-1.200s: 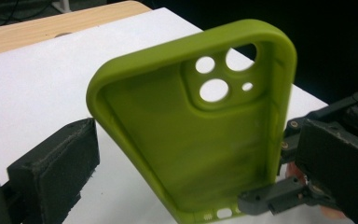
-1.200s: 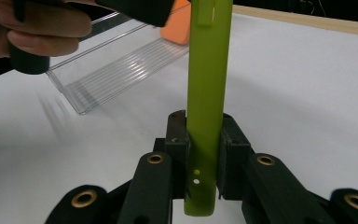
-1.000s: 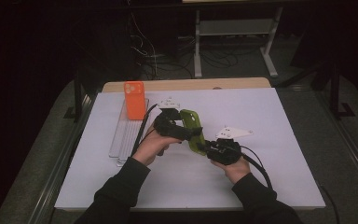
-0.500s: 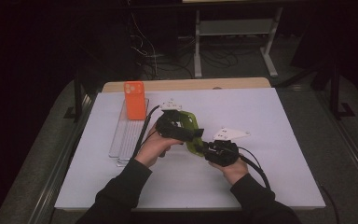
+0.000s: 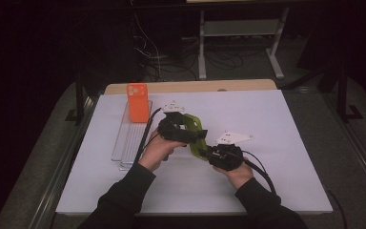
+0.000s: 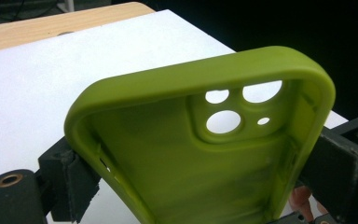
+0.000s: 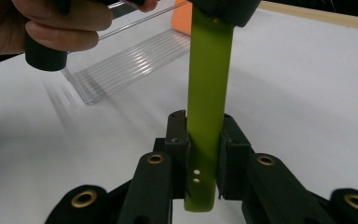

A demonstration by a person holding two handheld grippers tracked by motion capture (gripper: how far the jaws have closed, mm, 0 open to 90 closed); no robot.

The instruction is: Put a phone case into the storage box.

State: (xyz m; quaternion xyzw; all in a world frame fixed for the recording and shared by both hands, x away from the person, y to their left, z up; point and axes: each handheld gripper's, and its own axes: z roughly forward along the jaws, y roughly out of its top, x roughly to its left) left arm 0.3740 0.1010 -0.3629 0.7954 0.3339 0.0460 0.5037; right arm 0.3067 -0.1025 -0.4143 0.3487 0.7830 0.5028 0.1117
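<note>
- Gripping the green phone case [image 5: 196, 135] at its bottom edge with the right gripper [image 5: 213, 153]: jaws clamped on both faces of the thin case wall [image 7: 204, 154].
- Straddling the case's two long sides [image 6: 200, 154] with the left gripper [image 5: 189, 133]; jaws having just been closing, pads sitting against the outer walls.
- Holding the case raised above the white table sheet [image 5: 276, 124], between both grippers, camera cutouts [image 6: 235, 109] facing away from the left gripper.
- Standing near: orange phone case [image 5: 137, 102], upright on the clear plastic tray [image 5: 129, 143], left of the grippers.
</note>
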